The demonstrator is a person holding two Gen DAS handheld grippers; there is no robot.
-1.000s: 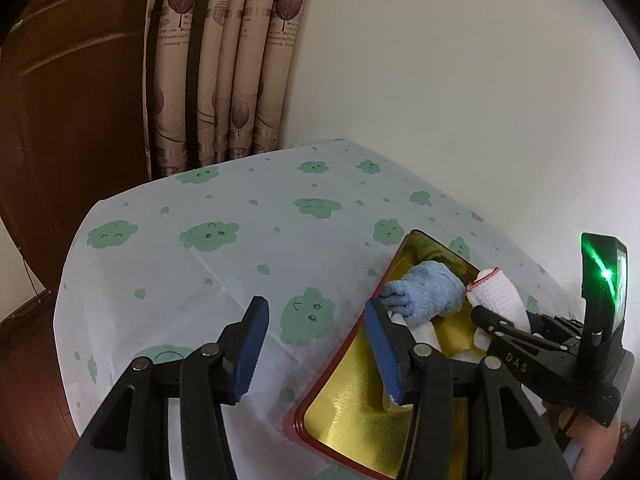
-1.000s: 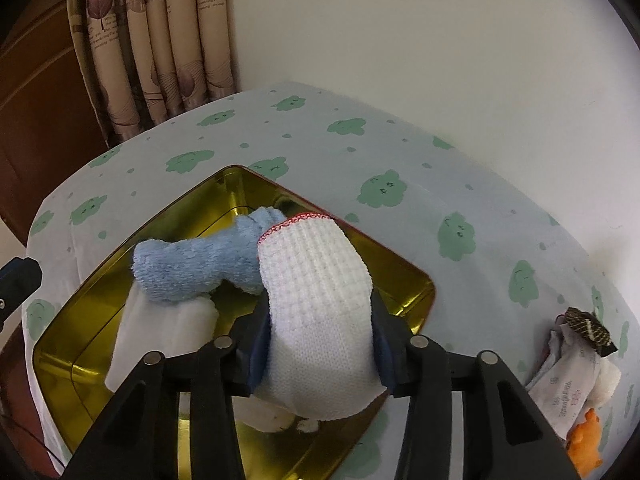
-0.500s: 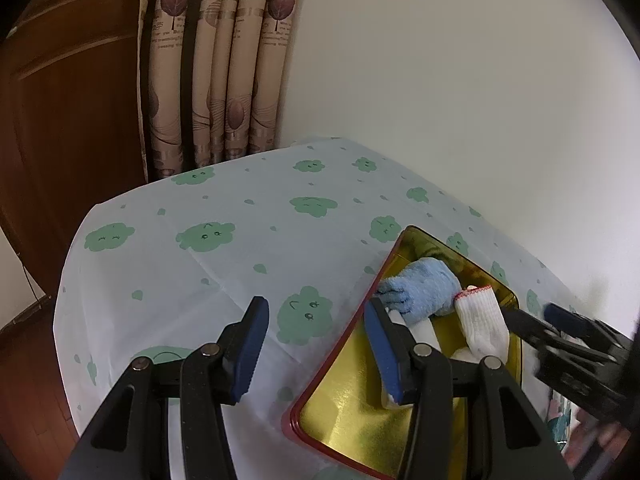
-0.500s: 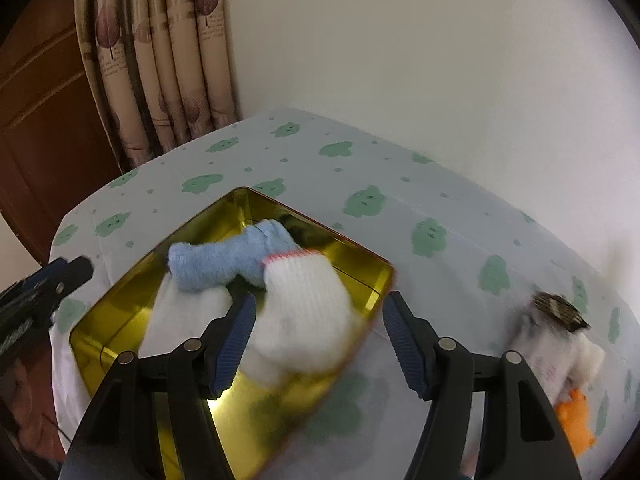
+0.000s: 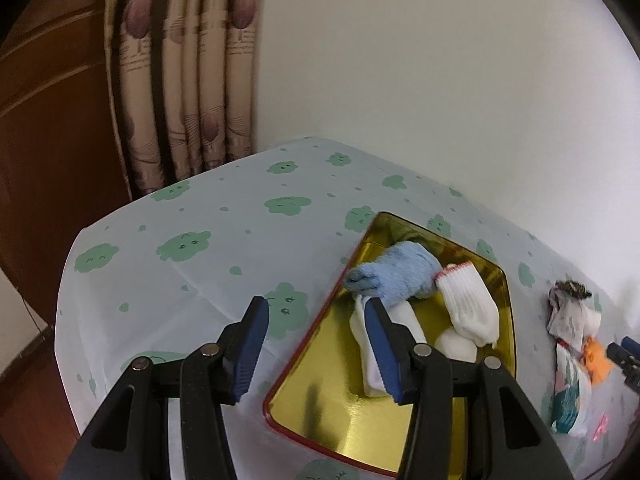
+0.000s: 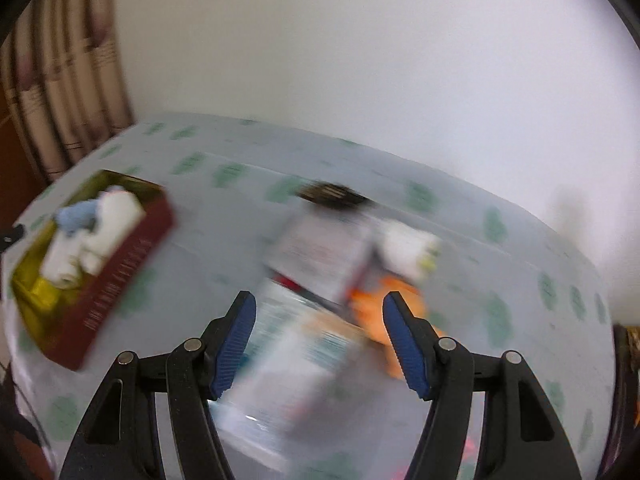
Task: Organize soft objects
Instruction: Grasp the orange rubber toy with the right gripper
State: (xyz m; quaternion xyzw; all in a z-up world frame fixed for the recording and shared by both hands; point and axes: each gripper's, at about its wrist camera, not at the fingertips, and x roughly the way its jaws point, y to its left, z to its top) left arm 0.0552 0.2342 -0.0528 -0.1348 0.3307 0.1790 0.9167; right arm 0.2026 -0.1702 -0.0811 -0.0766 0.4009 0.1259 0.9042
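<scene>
Soft things lying on a cloud-printed tablecloth (image 5: 208,264) in a plain-walled room.

The pale cloth with green clouds is covering the table up against a white wall (image 5: 440,80); a striped beige curtain (image 5: 188,92) is hanging at the far corner beside dark brown wood panelling (image 5: 48,120); the gold tin (image 5: 332,412) with red outer walls is sitting on the cloth, holding a blue sock (image 5: 400,276), a white red-trimmed sock (image 5: 470,304) and other white rolls; the left gripper (image 5: 316,346) is hovering over the tin's near-left rim, fingers apart and gripping nothing; the right gripper (image 6: 318,344) is hanging with fingers spread and empty above a blurred pile (image 6: 340,264) of printed, white and orange soft items lying well apart from the tin.
</scene>
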